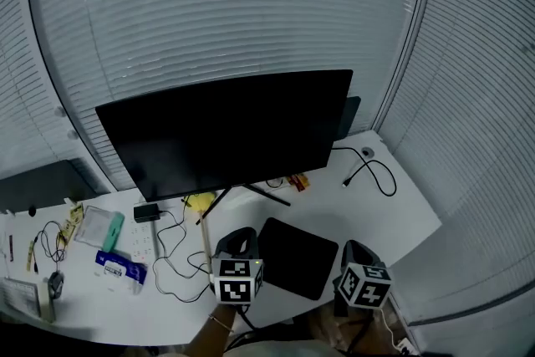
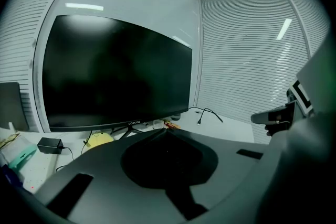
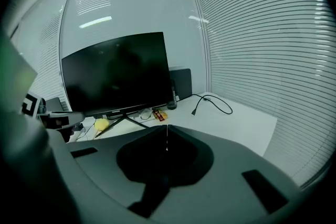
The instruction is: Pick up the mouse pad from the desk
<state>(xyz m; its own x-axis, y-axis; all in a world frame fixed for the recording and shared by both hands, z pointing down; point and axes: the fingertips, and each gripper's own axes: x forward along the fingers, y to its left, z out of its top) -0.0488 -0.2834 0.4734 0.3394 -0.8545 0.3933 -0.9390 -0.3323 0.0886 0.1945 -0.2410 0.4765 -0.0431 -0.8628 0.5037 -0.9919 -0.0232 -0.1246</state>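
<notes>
White desk [image 1: 401,213] bears mouse pad [image 1: 297,257]; left gripper [image 2: 166,134] and right gripper [image 3: 167,129] jaws closed.

Seen from the head view, the monitor [image 1: 226,134] hides the far strip of the worktop [image 1: 401,205] behind it. The left claw [image 1: 239,242] overlaps the left edge of the mouse pad [image 1: 297,257], and the right claw [image 1: 355,251] covers its right corner. In the left gripper view and the right gripper view, each claw's own body blocks the pad. Small items [image 1: 117,267] at the worktop's left end are too small to identify. A dark screen [image 1: 42,184] is cut off at the left.
</notes>
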